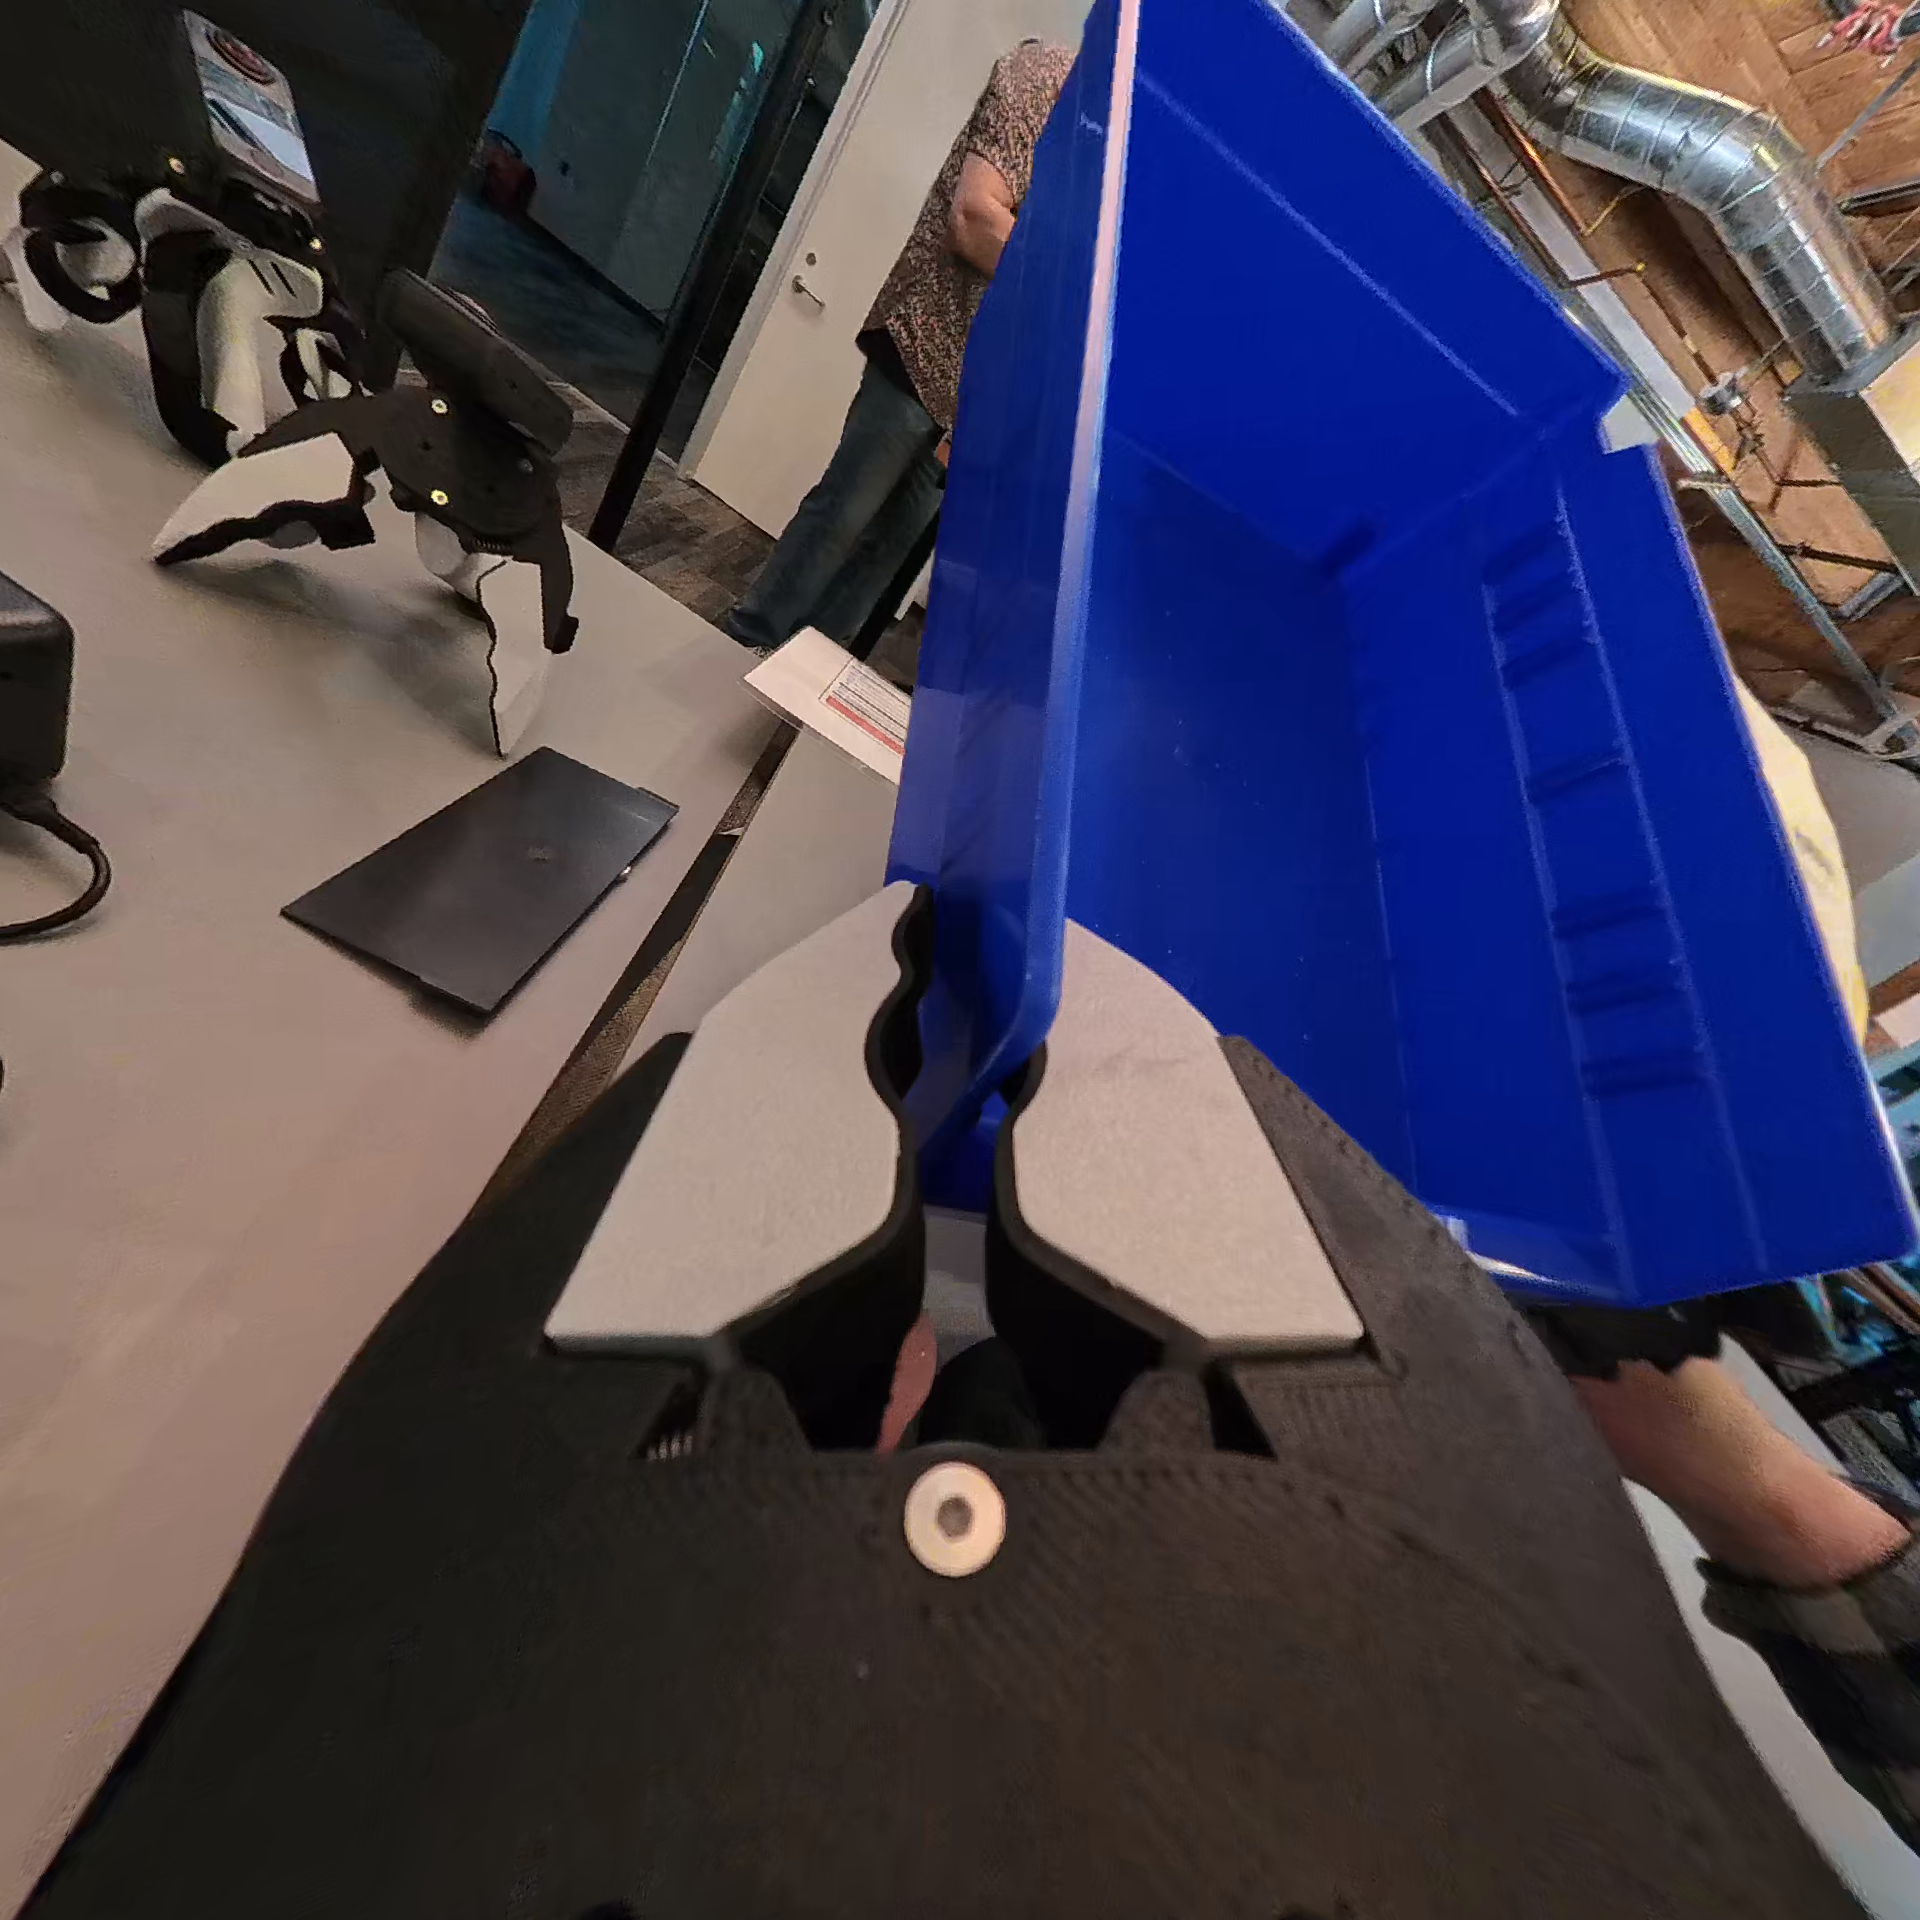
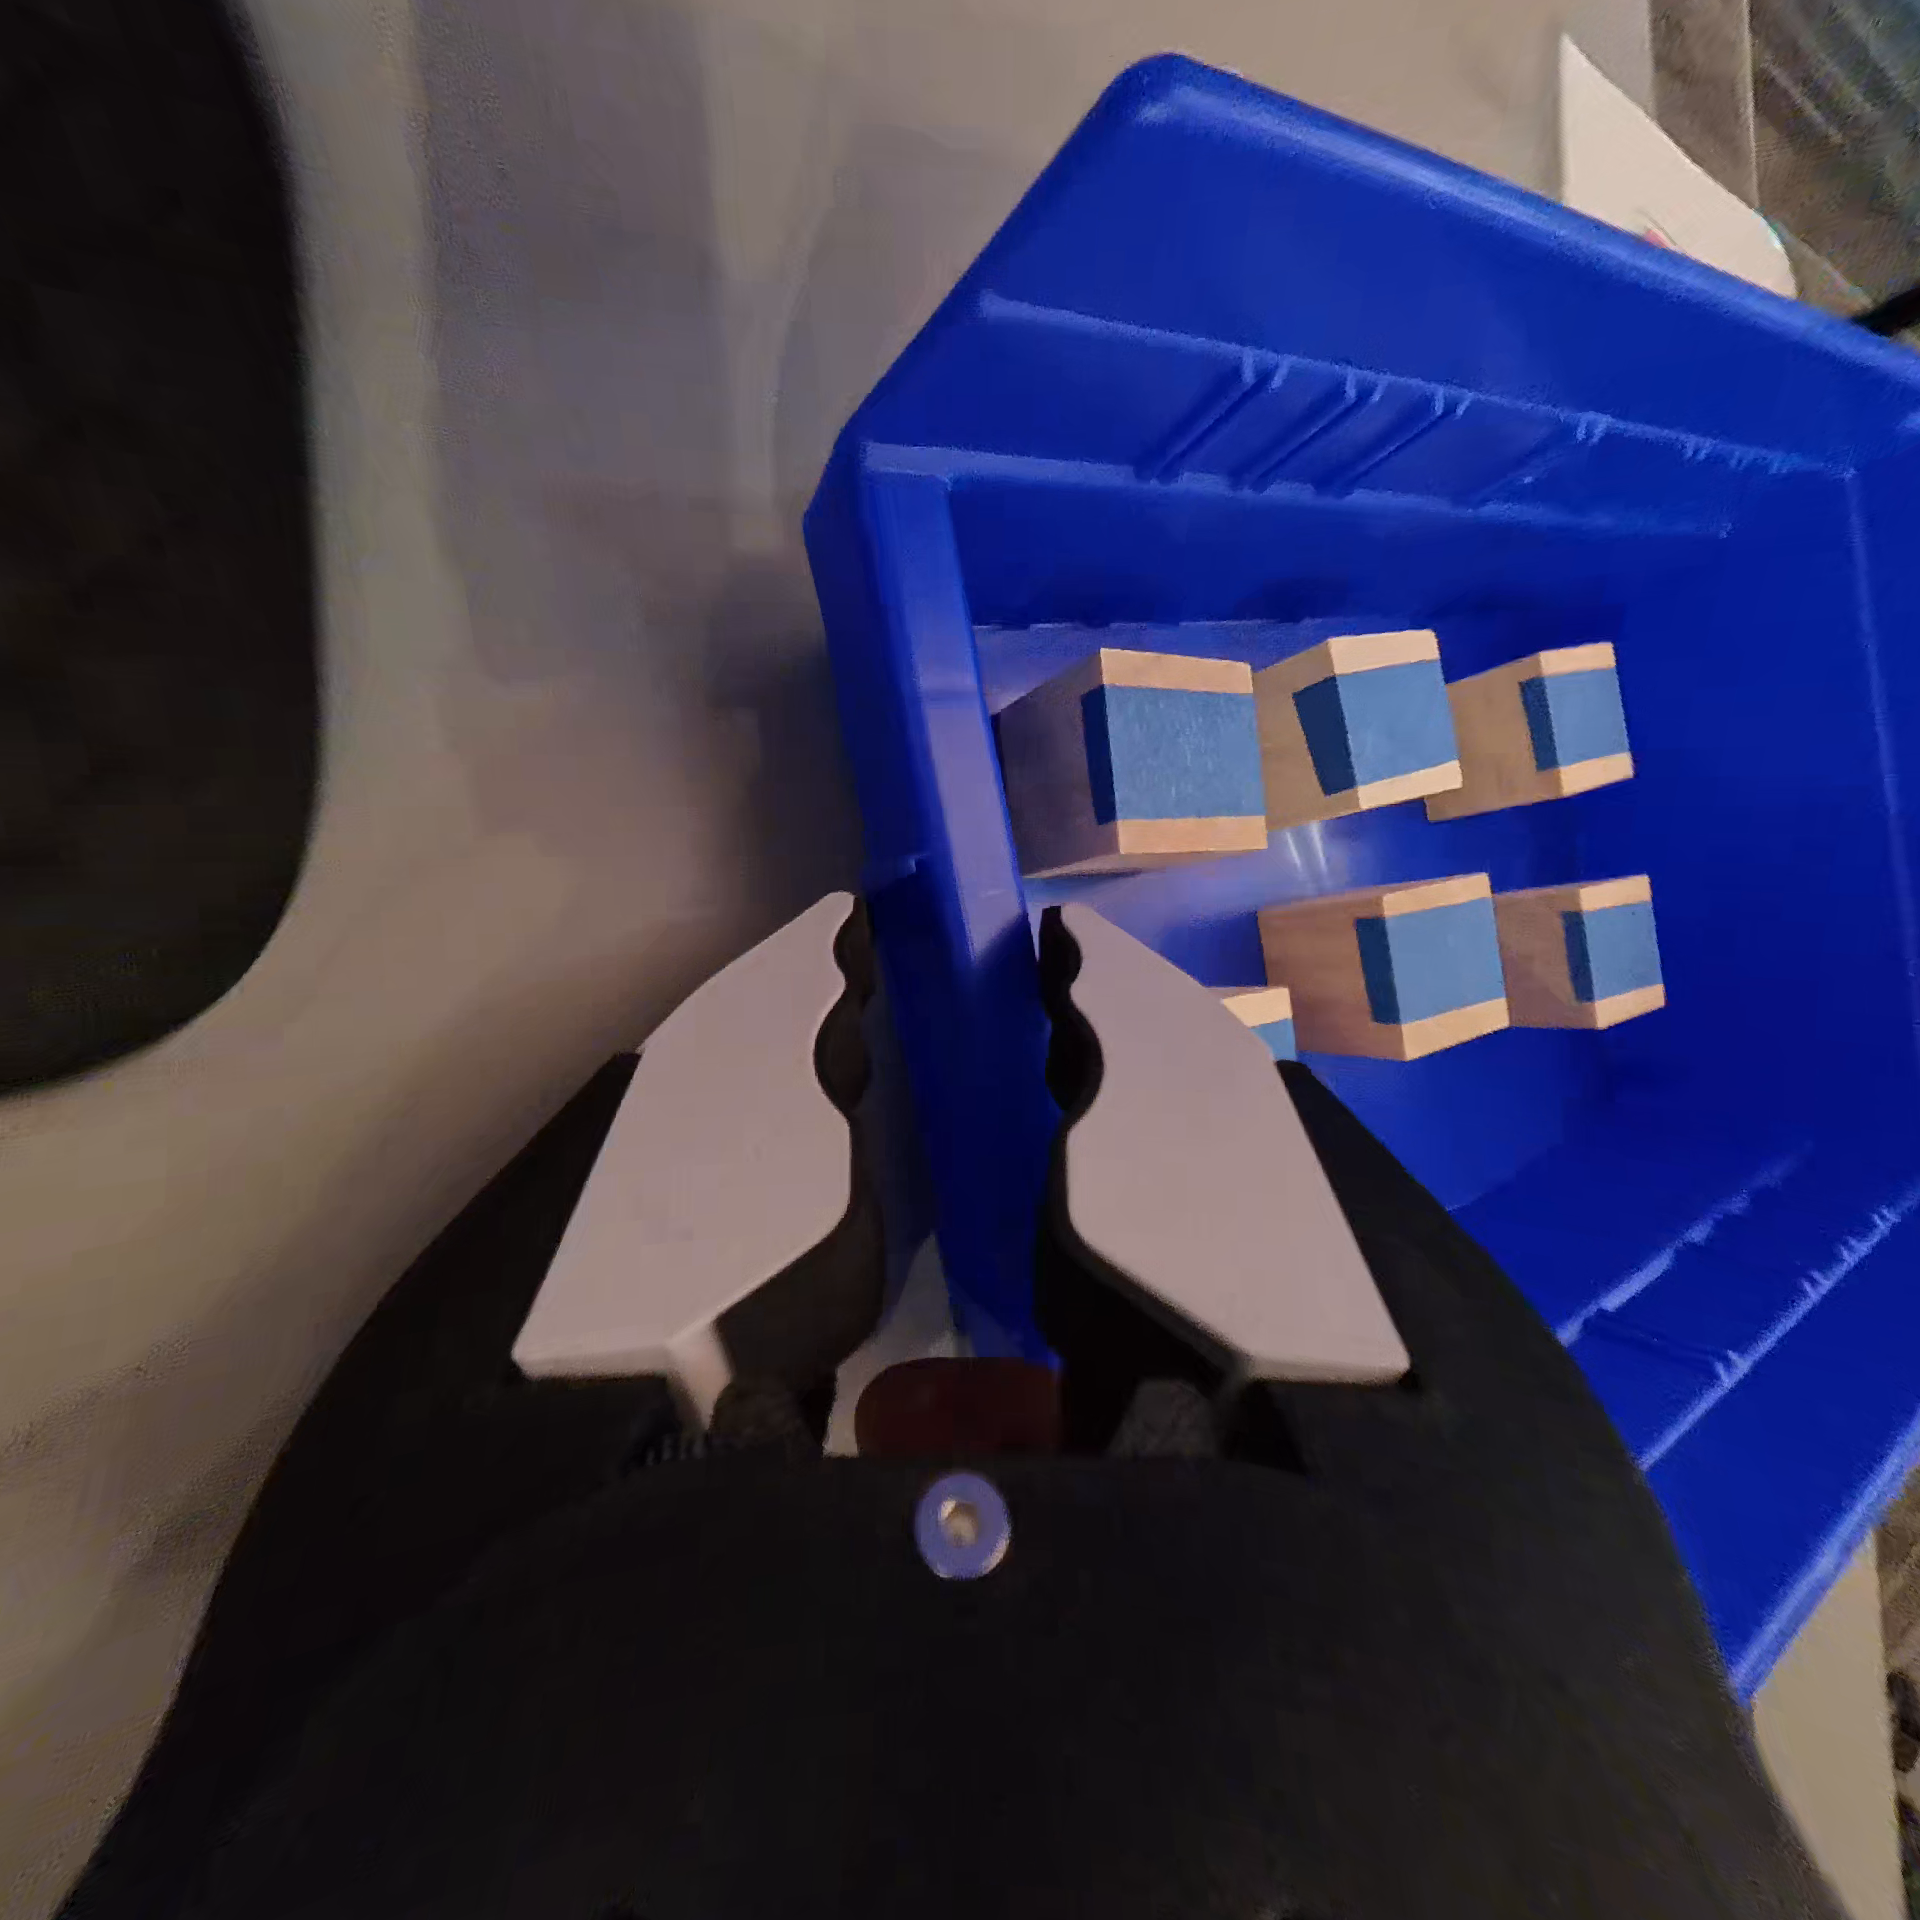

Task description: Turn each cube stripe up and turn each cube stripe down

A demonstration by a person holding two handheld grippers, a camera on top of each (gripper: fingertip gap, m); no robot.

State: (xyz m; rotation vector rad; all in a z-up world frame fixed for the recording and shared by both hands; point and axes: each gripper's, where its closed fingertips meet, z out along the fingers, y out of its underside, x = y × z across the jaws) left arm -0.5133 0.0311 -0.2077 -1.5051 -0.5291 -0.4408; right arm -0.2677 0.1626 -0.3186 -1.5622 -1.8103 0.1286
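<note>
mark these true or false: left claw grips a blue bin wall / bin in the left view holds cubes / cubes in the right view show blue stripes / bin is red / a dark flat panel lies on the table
1. The left claw grips a wall of the blue bin: true.
2. Cubes show inside the bin in the left view: false, none are visible there.
3. The wooden cubes in the right view show blue stripes: true.
4. The bin is red: false, it is blue.
5. A dark flat panel lies on the grey table: true.
</note>
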